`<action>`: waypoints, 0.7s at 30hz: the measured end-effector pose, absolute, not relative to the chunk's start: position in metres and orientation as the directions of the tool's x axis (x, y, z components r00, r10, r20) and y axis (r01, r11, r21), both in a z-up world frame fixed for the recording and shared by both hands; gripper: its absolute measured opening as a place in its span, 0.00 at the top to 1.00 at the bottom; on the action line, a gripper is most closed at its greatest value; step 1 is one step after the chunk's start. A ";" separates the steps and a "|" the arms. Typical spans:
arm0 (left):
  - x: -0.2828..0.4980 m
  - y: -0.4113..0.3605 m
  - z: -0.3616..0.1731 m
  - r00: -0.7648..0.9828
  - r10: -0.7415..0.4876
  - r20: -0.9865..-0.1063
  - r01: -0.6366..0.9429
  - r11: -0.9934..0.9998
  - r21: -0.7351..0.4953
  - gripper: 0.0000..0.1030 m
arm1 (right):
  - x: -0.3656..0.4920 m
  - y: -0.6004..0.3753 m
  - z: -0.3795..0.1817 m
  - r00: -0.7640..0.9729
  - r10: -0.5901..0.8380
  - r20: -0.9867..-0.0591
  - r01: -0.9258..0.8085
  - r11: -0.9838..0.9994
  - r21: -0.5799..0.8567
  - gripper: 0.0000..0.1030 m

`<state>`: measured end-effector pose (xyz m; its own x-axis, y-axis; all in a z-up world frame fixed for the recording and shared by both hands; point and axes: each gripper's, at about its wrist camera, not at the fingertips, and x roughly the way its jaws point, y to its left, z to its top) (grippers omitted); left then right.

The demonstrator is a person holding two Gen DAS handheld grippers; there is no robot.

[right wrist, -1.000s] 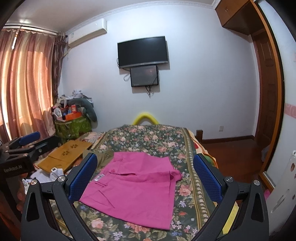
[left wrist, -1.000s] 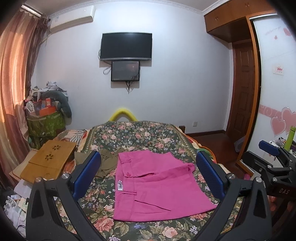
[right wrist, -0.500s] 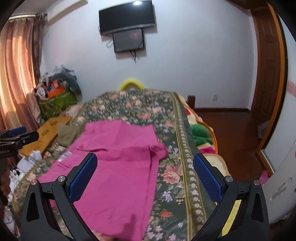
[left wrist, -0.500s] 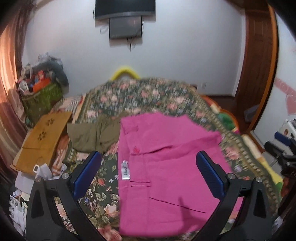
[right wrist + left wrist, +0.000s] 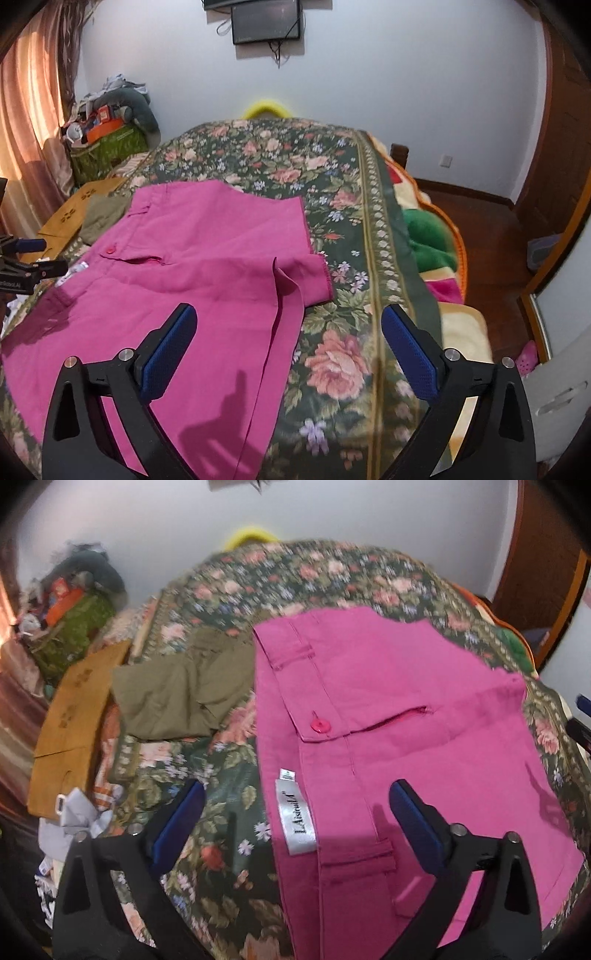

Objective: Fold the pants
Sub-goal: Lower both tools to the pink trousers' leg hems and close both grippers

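Note:
Pink pants (image 5: 406, 709) lie flat on the floral bedspread (image 5: 221, 849), waistband to the left, with a pink button (image 5: 320, 725) and a white label (image 5: 297, 816). My left gripper (image 5: 293, 794) hovers over the waistband edge by the label. Its jaws are closing but still wide, and no cloth is pinched. In the right wrist view the pants (image 5: 207, 266) spread left of centre. My right gripper (image 5: 288, 314) stands open above the leg hem, one finger over cloth and the other over the bedspread (image 5: 343, 206). The left gripper's body (image 5: 26, 258) shows at the left edge.
An olive garment (image 5: 177, 694) lies on the bed left of the pants. A wooden board (image 5: 70, 716) and loose clutter sit beside the bed's left side. A green and orange blanket (image 5: 428, 236) hangs off the right edge, with wooden floor and a door beyond.
Both grippers have tilted down and come in close over the pants, which now fill much more of each view. The left jaws have narrowed slightly.

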<state>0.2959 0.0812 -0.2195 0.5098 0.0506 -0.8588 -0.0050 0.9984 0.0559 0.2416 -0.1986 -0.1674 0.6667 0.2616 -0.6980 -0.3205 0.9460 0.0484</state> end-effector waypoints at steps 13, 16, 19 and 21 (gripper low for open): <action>0.343 0.093 -0.245 0.382 -0.045 -0.923 0.055 0.998 -0.026 0.55 | 0.294 -0.184 -0.185 0.530 0.392 -0.752 -0.415 0.893 0.174 0.46; 0.345 0.093 -0.243 0.378 -0.085 -0.922 0.075 0.995 -0.061 0.56 | 0.299 -0.182 -0.190 0.509 0.393 -0.766 -0.429 0.887 0.171 0.56; 0.346 0.085 -0.250 0.339 -0.106 -0.935 0.108 0.991 -0.073 0.56 | 0.308 -0.179 -0.198 0.487 0.376 -0.788 -0.427 0.890 0.160 0.60; 0.347 0.081 -0.258 0.313 -0.095 -0.945 0.121 0.991 -0.060 0.56 | 0.315 -0.178 -0.203 0.477 0.365 -0.800 -0.422 0.893 0.156 0.60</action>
<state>0.3474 0.0809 -0.2583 0.3131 -0.0952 -0.9449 0.1207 0.9909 -0.0598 0.3149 -0.1780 -0.2029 0.4765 0.3654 -0.7996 -0.4222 0.8929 0.1564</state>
